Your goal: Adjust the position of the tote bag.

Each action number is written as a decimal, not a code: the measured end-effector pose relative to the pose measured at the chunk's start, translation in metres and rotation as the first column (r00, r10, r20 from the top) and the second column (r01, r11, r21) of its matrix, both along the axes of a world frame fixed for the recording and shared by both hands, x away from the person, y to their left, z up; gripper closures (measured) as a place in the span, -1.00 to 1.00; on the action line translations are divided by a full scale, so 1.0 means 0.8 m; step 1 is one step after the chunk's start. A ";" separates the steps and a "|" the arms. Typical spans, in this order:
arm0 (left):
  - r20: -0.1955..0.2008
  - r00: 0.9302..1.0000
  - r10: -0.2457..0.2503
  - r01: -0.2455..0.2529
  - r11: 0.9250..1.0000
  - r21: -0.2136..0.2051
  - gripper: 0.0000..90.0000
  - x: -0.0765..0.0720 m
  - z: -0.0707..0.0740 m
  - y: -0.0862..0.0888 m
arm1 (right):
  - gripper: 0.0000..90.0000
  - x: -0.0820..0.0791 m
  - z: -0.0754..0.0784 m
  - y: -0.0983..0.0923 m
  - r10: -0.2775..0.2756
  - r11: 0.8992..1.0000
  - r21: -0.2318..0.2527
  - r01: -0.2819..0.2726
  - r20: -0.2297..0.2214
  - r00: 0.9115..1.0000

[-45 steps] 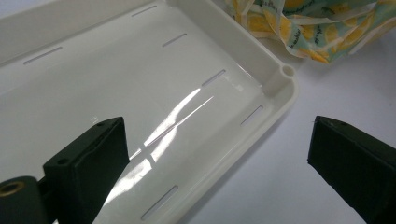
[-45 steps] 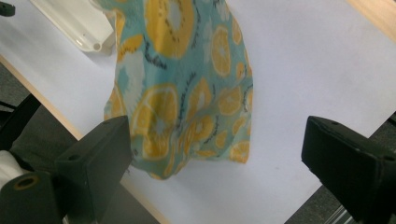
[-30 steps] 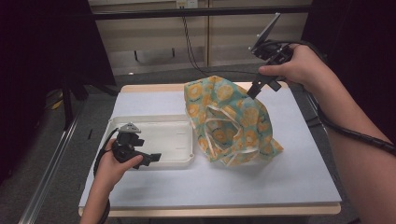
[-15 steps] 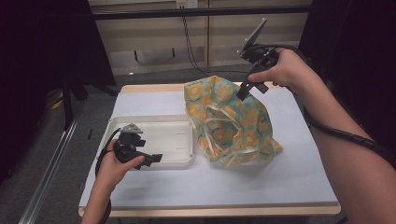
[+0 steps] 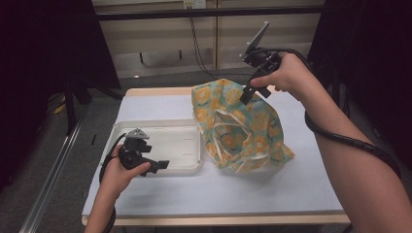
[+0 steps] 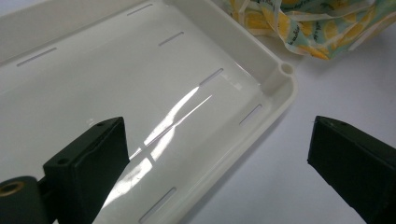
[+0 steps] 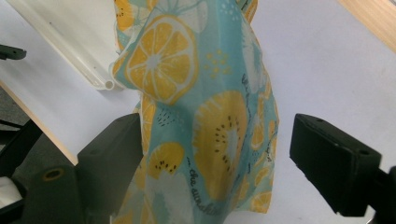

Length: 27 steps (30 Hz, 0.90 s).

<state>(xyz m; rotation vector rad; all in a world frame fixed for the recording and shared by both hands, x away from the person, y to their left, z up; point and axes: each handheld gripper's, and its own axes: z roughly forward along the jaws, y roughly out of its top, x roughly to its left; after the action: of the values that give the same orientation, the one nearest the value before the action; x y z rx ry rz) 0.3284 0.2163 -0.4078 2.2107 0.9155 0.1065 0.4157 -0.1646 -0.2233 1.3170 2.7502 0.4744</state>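
A teal cloth bag (image 5: 243, 131) printed with yellow citrus slices stands on the white table, its mouth and cream handles facing me. My right gripper (image 5: 246, 94) points down at the bag's top far edge. In the right gripper view its jaws (image 7: 219, 158) have just been closing, with a fold of the bag (image 7: 205, 116) hanging between them. The fold lies against one jaw and a gap remains at the other. My left gripper (image 5: 163, 165) rests open at the near edge of a white plastic tray (image 5: 165, 126), nothing between its jaws (image 6: 215, 154).
The tray's rim (image 6: 275, 93) lies close beside the bag (image 6: 317, 23) on the white tabletop (image 5: 194, 194). A wooden edge borders the table, and dark curtains and a cabinet stand behind it. A cable trails along my right forearm.
My right hand has moved left and a little down onto the bag's top edge, and its jaws have narrowed slightly. The left hand and the tray have stayed put.
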 end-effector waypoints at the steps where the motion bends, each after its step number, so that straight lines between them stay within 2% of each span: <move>1: 0.001 1.000 0.000 0.000 1.000 -0.005 -0.89 0.000 0.000 0.000 | -0.59 0.000 0.000 0.000 0.000 1.000 0.000 0.000 0.001 1.000; 8: 0.007 1.000 0.004 -0.004 1.000 -0.002 -0.89 0.000 0.000 -0.001 | -0.55 0.004 -0.006 0.002 0.002 1.000 -0.024 -0.002 -0.002 1.000; 13: 0.001 1.000 0.003 -0.003 1.000 -0.007 -0.89 0.001 -0.002 0.000 | -0.47 0.007 -0.012 0.010 0.031 0.999 -0.036 -0.032 -0.014 0.999; 17: 0.001 1.000 0.002 -0.002 1.000 -0.008 -0.89 0.002 -0.003 -0.001 | -0.37 0.008 -0.015 0.016 0.035 0.998 -0.058 -0.035 -0.008 0.999; 20: 0.002 1.000 0.002 -0.002 1.000 -0.008 -0.89 0.002 -0.003 -0.001 | -0.29 0.009 -0.017 0.019 0.027 0.997 -0.072 -0.028 -0.015 1.000; 24: 0.001 1.000 0.003 -0.003 1.000 -0.006 -0.89 0.002 -0.003 -0.001 | -0.19 0.012 -0.023 0.019 0.018 0.998 -0.054 -0.019 -0.029 0.999; 27: -0.005 1.000 0.003 -0.003 1.000 -0.003 -0.89 0.002 -0.003 0.000 | -0.13 0.014 -0.028 0.020 -0.012 0.999 -0.051 0.009 -0.045 0.999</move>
<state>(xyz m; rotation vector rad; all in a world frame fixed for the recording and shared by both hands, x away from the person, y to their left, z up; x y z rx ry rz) 0.3300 0.2161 -0.4099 2.2080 0.9212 0.1015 0.4270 -0.1484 -0.2455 1.3465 2.7703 0.3752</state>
